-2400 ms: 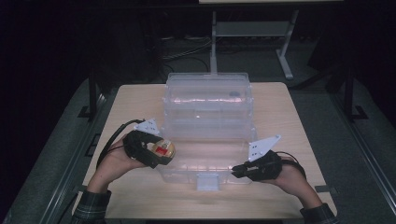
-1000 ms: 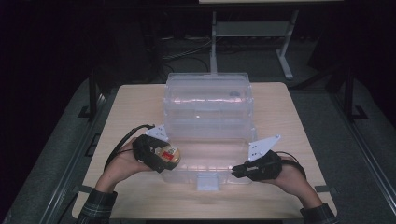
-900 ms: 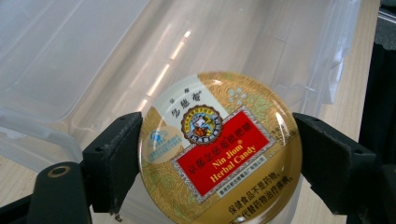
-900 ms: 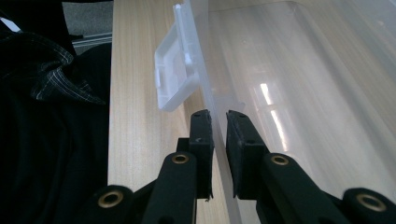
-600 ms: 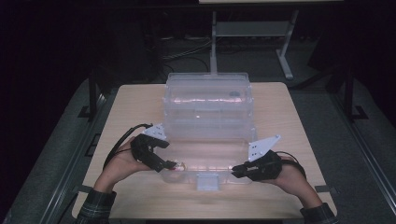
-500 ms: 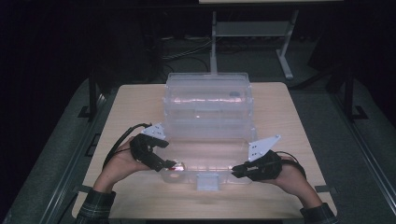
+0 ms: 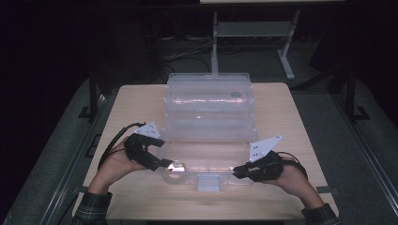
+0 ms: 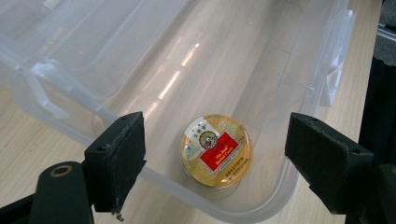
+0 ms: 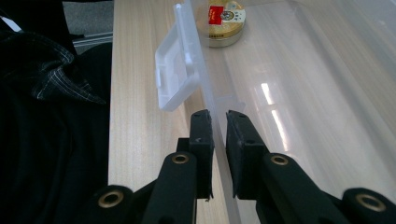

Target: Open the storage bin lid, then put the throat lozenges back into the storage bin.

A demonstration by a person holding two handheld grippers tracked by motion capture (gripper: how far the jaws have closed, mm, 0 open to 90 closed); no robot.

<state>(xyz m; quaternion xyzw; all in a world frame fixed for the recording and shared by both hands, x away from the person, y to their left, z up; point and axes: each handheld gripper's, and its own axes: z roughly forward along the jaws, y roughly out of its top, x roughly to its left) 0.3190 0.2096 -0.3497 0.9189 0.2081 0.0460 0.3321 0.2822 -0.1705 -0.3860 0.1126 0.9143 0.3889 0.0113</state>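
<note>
A clear plastic box [image 7: 210, 151] lies with its lid thrown back in the middle of the table. A round gold tin with a red label [image 7: 177, 165] rests flat on the box floor in the near left corner. My left gripper [image 7: 165, 163] hovers just over that corner, open, and its jaws stand wide on either side of the tin [image 8: 216, 150] without touching it. My right gripper [image 7: 236, 171] is at the near right of the box, its jaws shut on the thin front rim [image 9: 206, 86] beside the hanging latch [image 9: 175, 79].
The box's lid [image 7: 209, 96] lies beyond the base toward the far edge. Bare wooden tabletop [image 7: 136, 108] runs along both sides of the box and in front of it. A metal stand [image 7: 248, 33] is on the floor behind the table.
My left gripper carried the tin down into the box's near left corner, then opened and let it go. The right gripper stayed shut on the rim.
</note>
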